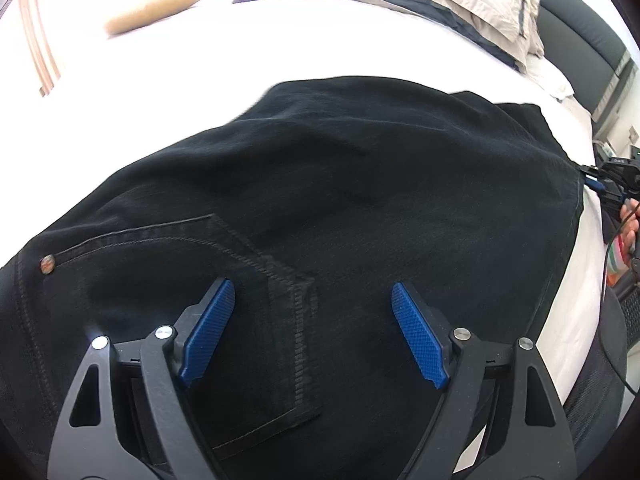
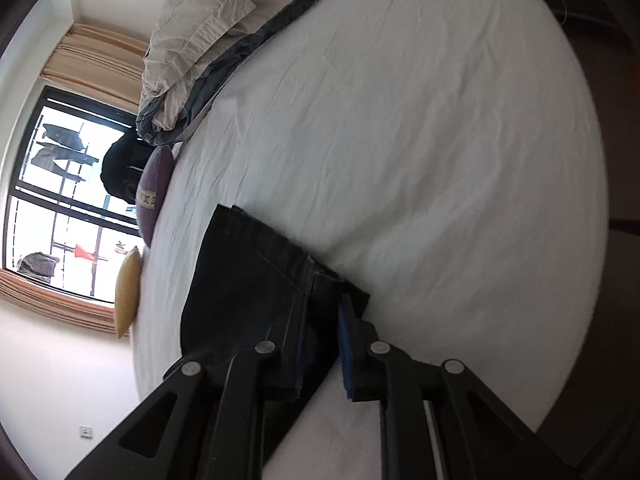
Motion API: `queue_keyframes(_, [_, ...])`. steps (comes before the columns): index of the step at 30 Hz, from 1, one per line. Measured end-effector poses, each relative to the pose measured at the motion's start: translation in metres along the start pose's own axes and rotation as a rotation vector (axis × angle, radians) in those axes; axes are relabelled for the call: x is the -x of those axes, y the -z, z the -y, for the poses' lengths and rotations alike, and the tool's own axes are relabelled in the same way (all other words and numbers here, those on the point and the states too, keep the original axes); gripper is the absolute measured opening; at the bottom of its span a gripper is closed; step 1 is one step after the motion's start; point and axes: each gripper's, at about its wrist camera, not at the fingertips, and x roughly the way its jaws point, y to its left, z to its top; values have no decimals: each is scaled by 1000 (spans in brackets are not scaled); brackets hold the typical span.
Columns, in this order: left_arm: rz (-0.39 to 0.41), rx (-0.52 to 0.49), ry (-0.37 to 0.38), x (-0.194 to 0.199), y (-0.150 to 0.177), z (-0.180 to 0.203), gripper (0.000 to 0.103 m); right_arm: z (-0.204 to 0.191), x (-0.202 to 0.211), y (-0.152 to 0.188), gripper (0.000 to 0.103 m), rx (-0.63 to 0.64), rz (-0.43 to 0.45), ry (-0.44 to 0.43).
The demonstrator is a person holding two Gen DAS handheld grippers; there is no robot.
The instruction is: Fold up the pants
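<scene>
Black pants (image 1: 320,200) on white bed (image 1: 360,48)

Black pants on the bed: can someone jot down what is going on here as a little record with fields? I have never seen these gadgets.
Garment: black pants, spread on the white bed sheet
Visible detail: back pocket and a metal rivet
Left gripper: open, over the pocket area, holding nothing
Right gripper: closed on an edge of the pants
Bedding: crumpled beige duvet at the far end
Cushions: purple cushion, yellow cushion
</scene>
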Motion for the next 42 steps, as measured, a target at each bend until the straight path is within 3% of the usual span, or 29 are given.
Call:
queue_keyframes(1, [10, 19, 0, 4, 2, -6, 80, -9, 12, -2, 36, 42, 54, 69])
queue_keyframes(3, [38, 55, 0, 17, 5, -17, 80, -28, 31, -6, 36, 104, 110, 117])
queue_keyframes(5, [59, 79, -29, 26, 7, -29, 80, -63, 38, -5, 36, 196, 106, 6])
queue_keyframes(7, [54, 106, -43, 28, 9, -44, 81, -113, 25, 9, 36, 332, -4, -147])
queue_keyframes(10, [58, 159, -80, 28, 13, -70, 80, -186, -22, 55, 36, 531, -259, -314])
queue_keyframes(13, [72, 186, -85, 33, 18, -88, 81, -220, -81, 100, 36, 611, -478, -384])
queue_keyframes(14, [64, 177, -125, 31, 20, -92, 80, -223, -104, 114, 36, 610, -568, -403])
queue_keyframes(15, [65, 166, -138, 29, 23, -96, 80, -224, -126, 125, 35, 624, -621, -375])
queue_keyframes(17, [86, 155, -102, 29, 28, -105, 80, -216, -157, 126, 7, 656, -589, -246])
queue_keyframes(18, [90, 142, -97, 29, 29, -107, 80, -206, -166, 113, 0, 579, -558, -253])
queue_keyframes(21, [100, 115, -103, 29, 32, -110, 81, -171, -166, 60, 0, 349, -344, -206])
queue_keyframes(23, [111, 122, -93, 30, 34, -112, 80, -163, -148, 40, 0, 367, -191, -82])
queue_keyframes(26, [117, 120, -88, 33, 36, -113, 80, -158, -120, 34, 7, 396, -127, 11])
queue_keyframes(27, [115, 118, -95, 34, 36, -112, 80, -159, -109, 38, 9, 401, -129, -33])
queue_keyframes(28, [114, 115, -106, 33, 35, -111, 81, -164, -99, 48, 10, 416, -157, -129])
queue_keyframes(30, [109, 111, -132, 34, 34, -107, 81, -179, -91, 81, 21, 466, -293, -316])
queue_keyframes(32, [105, 112, -142, 33, 33, -106, 81, -182, -89, 117, 23, 533, -411, -398])
queue_keyframes(34, [107, 112, -130, 33, 34, -110, 81, -157, -91, 124, 22, 532, -432, -324])
queue_keyframes(36, [110, 111, -108, 33, 35, -114, 81, -106, -97, 97, 0, 370, -426, -290])
queue_keyframes(38, [108, 102, -94, 34, 34, -117, 81, -65, -79, 59, 0, 285, -313, -232])
queue_keyframes(40, [108, 92, -91, 34, 33, -118, 81, -46, -53, 27, 0, 303, -153, -17])
queue_keyframes(41, [107, 89, -95, 35, 34, -117, 81, -37, -41, 14, 0, 265, -107, 49])
queue_keyframes(42, [105, 88, -105, 36, 34, -116, 81, -31, -29, 6, 9, 216, -86, 74])
